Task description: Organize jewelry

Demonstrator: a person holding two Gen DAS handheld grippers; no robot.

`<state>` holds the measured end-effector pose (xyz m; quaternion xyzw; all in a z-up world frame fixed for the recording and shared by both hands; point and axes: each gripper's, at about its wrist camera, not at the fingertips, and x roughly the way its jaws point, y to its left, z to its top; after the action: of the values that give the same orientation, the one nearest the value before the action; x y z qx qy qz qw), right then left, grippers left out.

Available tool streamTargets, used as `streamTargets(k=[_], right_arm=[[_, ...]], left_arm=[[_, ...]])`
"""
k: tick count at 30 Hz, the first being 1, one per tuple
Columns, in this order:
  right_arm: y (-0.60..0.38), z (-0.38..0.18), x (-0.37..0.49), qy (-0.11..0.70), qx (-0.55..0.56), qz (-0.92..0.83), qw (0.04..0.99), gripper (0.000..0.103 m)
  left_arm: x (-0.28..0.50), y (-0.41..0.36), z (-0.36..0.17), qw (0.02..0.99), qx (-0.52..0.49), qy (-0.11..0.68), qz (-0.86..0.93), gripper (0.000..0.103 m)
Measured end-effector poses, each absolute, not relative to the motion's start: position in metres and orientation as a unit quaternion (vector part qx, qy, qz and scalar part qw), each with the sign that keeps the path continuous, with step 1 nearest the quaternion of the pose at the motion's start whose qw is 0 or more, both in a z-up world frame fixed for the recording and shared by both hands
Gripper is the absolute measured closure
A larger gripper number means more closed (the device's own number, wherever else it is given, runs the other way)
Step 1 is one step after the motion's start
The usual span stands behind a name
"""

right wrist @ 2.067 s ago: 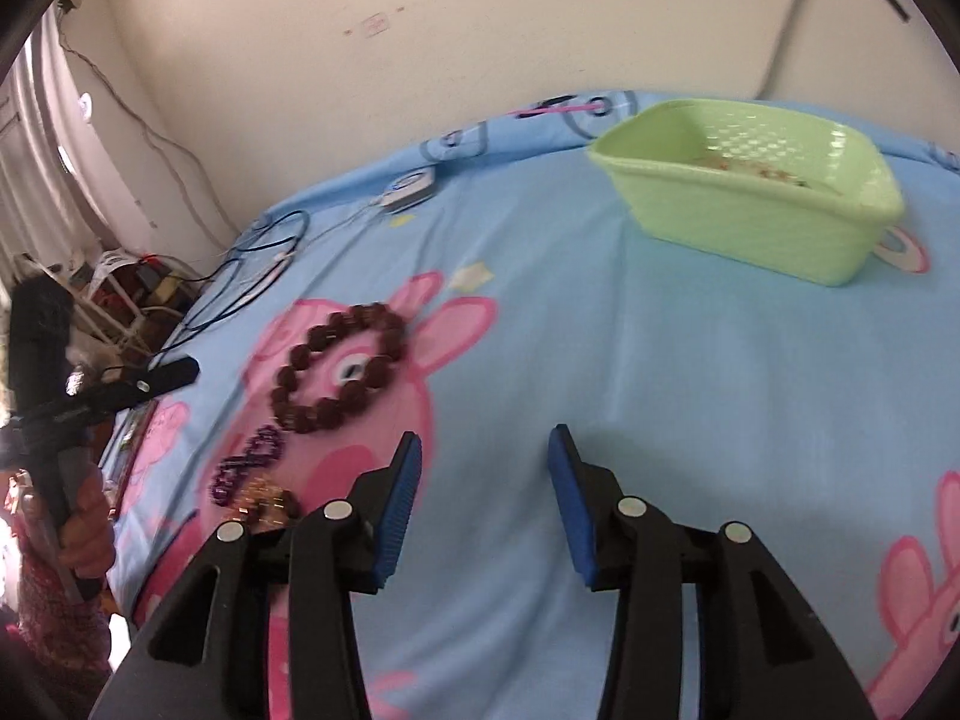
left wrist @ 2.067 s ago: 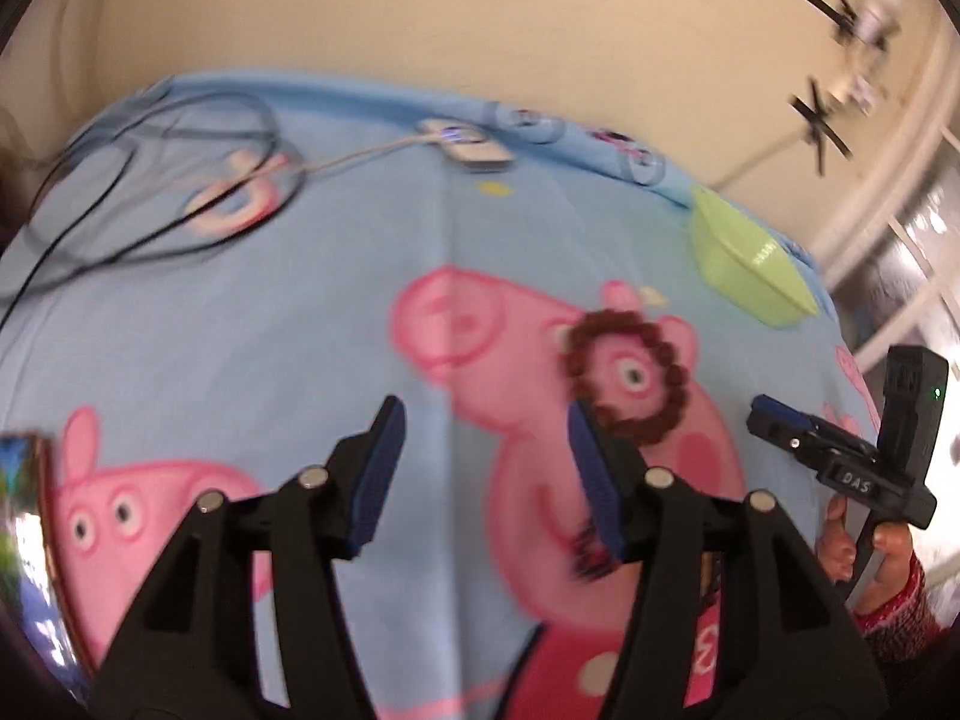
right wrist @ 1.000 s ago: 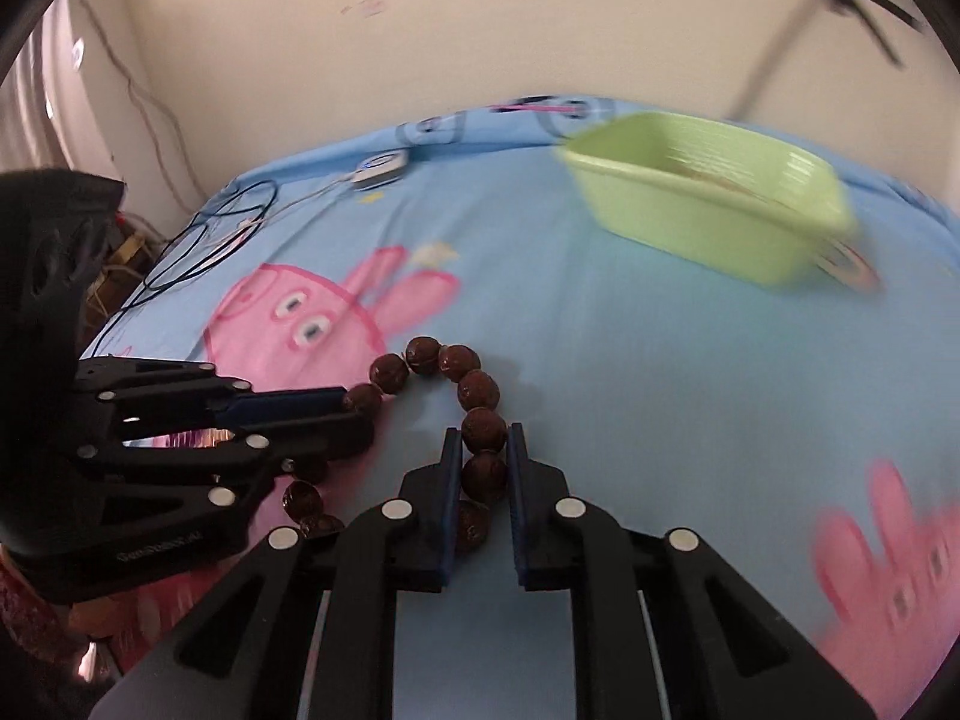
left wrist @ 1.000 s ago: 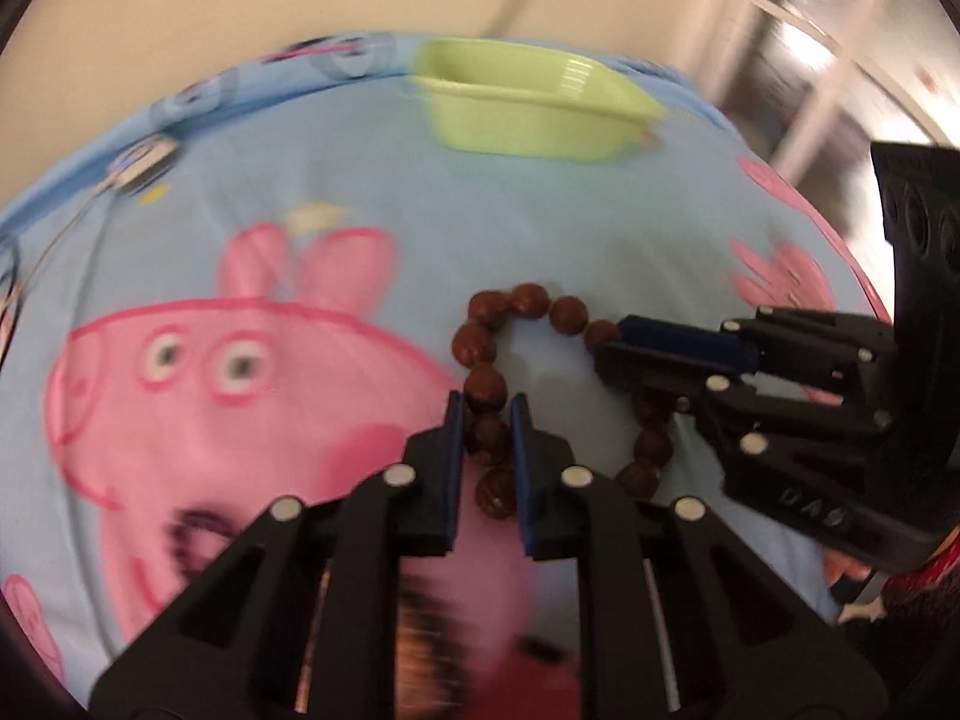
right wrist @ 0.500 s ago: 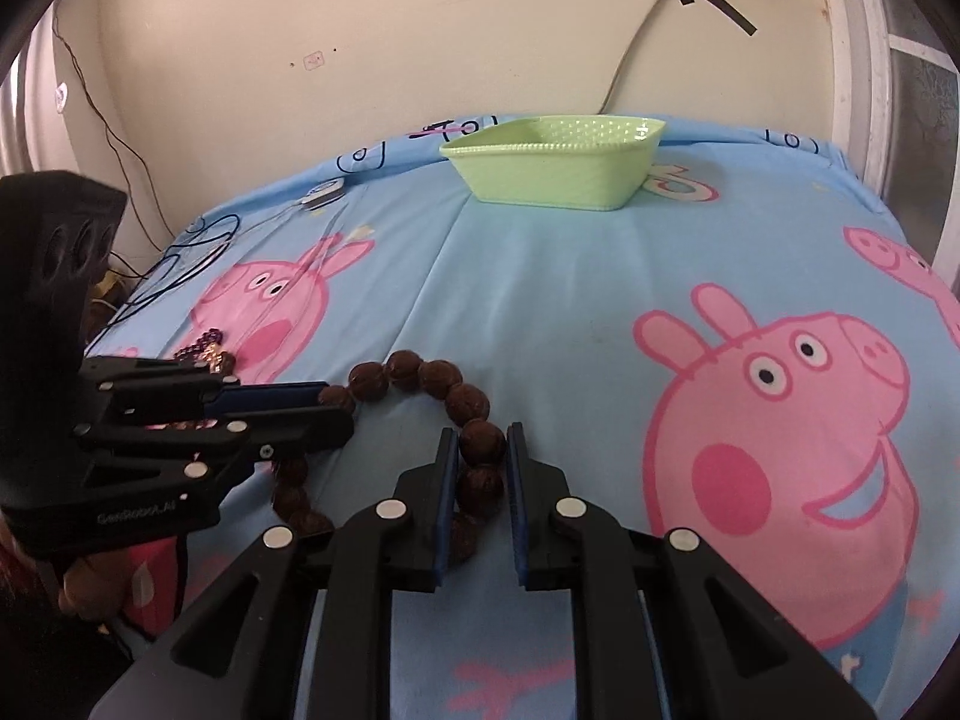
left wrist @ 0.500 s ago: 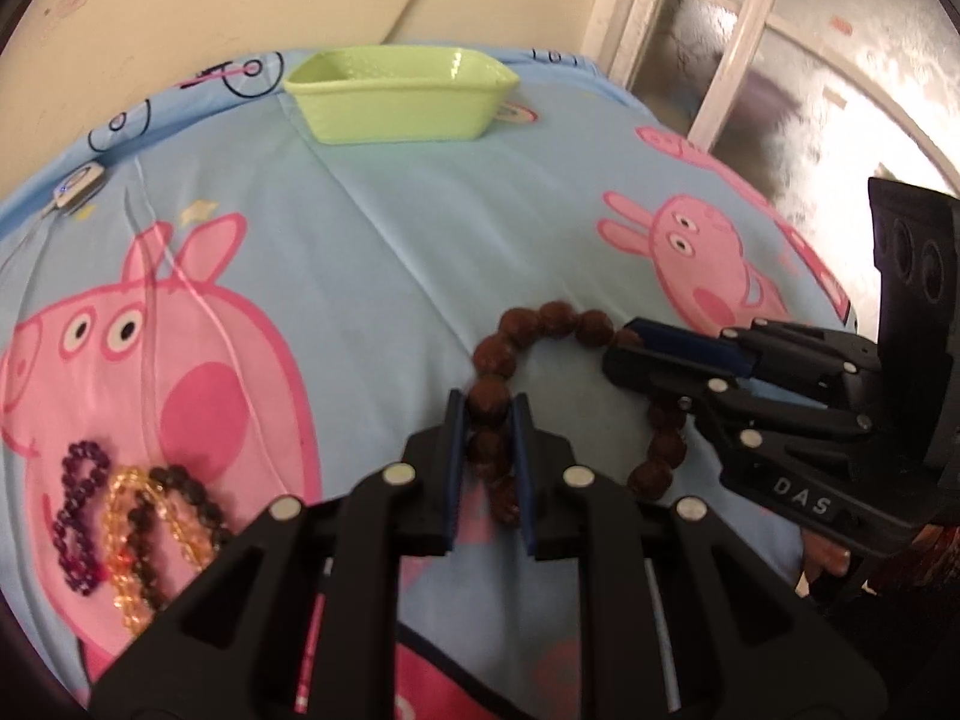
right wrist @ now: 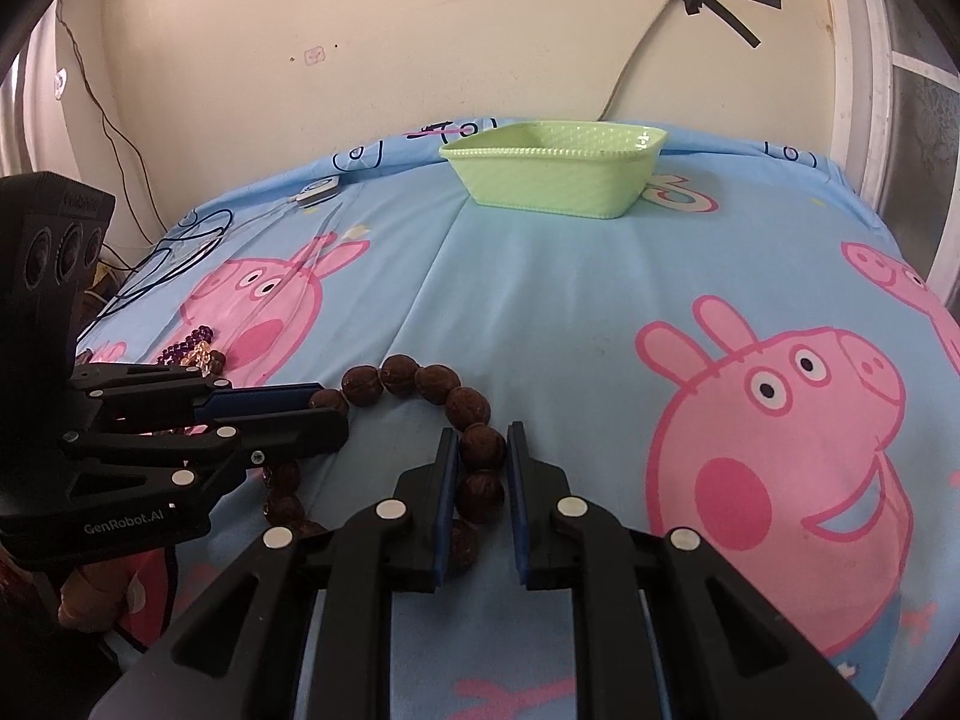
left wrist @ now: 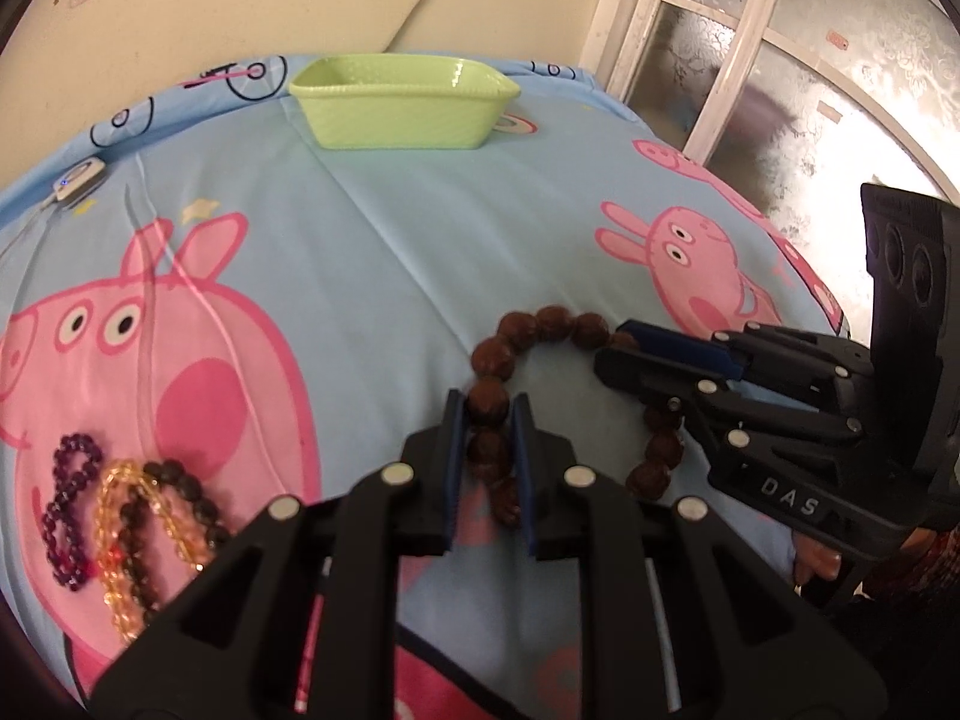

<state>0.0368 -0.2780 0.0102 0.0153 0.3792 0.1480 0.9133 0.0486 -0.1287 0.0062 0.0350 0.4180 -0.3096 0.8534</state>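
Black left gripper, angled down toward the bed, blue pads closed on one side of the brown bead bracelet; a bead sits squeezed between the pads, more beads run back under the fingers. Black right gripper angled down the same way, pads clamped on a bead of the opposite side of the same loop. In the left wrist view the right tool comes in from 3 o'clock with its tips at the bracelet; in the right wrist view the left tool comes in from 9 o'clock, tips also at the beads. So both tools hold one bracelet, each on its own side, loop stretched between them, its far arc just above the blue cartoon-pig bedsheet; can't tell if the beads touch the sheet. A bit of a hand shows under the right tool's handle, fingers wrapped round it.

At 8 o'clock from the left gripper, well apart from it: purple bead bracelet, amber bead bracelet and dark bead bracelet, lying together in a small heap on the sheet, overlapping.

Far, at 12 o'clock from both tools: green plastic basket near the bed's far edge by the wall, upright. At 10 o'clock, a small white device with a cable on the sheet. Cream wall behind, frosted window at 2 o'clock.
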Motion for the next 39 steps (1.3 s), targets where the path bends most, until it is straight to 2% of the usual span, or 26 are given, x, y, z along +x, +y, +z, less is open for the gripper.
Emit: streamTargets(k=[39], right_arm=[[-0.2821,0.0104,0.0359,0.378,0.036,0.161,0.911,0.103]], left_arm=[[0.0485,-0.1291,0.0065,0.854,0.038,0.417,-0.309,0.086]])
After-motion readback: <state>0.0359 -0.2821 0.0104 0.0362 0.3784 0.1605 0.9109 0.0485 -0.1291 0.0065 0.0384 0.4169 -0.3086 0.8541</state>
